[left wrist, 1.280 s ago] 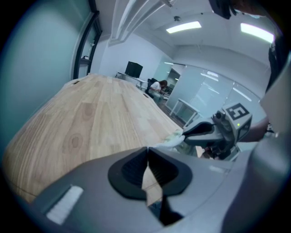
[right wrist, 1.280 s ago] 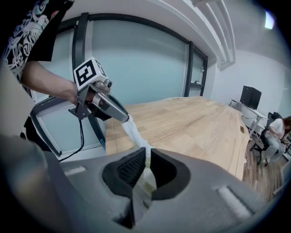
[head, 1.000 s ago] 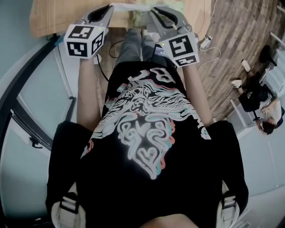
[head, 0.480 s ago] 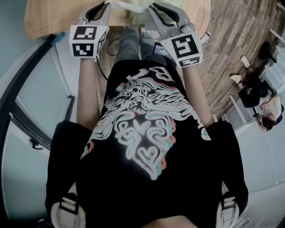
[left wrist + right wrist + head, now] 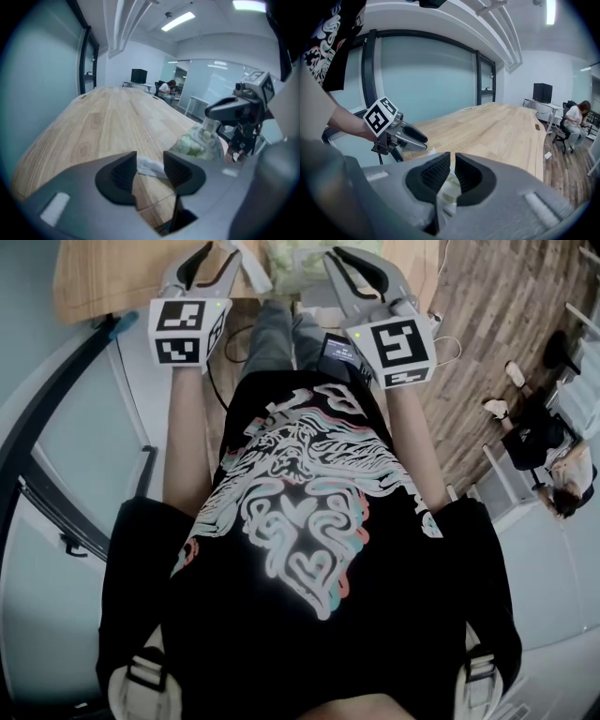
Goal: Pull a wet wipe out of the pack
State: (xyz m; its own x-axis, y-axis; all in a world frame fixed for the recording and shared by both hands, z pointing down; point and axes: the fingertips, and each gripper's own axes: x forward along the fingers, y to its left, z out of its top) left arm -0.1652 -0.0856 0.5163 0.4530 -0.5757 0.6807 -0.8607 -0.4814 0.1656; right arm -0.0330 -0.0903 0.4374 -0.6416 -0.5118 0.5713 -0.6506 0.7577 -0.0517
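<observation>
A pale green wet-wipe pack [image 5: 197, 143] hangs over the wooden table [image 5: 108, 122], with my right gripper [image 5: 450, 174] shut on its top; the pack [image 5: 450, 191] shows between the pads. My left gripper [image 5: 149, 169] is to its left with its jaws opening, and the pads stand apart. A crumpled white wipe [image 5: 151, 167] lies on the wood just beyond the gap between them, and neither pad presses on it. In the head view both grippers reach over the table's near edge, left gripper [image 5: 223, 261] and right gripper [image 5: 345, 266], with the pack [image 5: 292, 257] between them.
The long table [image 5: 497, 126] runs far ahead. A glass wall [image 5: 426, 79] is on the left side. Cables and a charger [image 5: 433, 329] lie on the plank floor to the right. A seated person [image 5: 576, 117] works at a far desk.
My left gripper's jaws have spread wide and let go of the wipe, which was stretched from the pack before. My right gripper has lifted the pack a little.
</observation>
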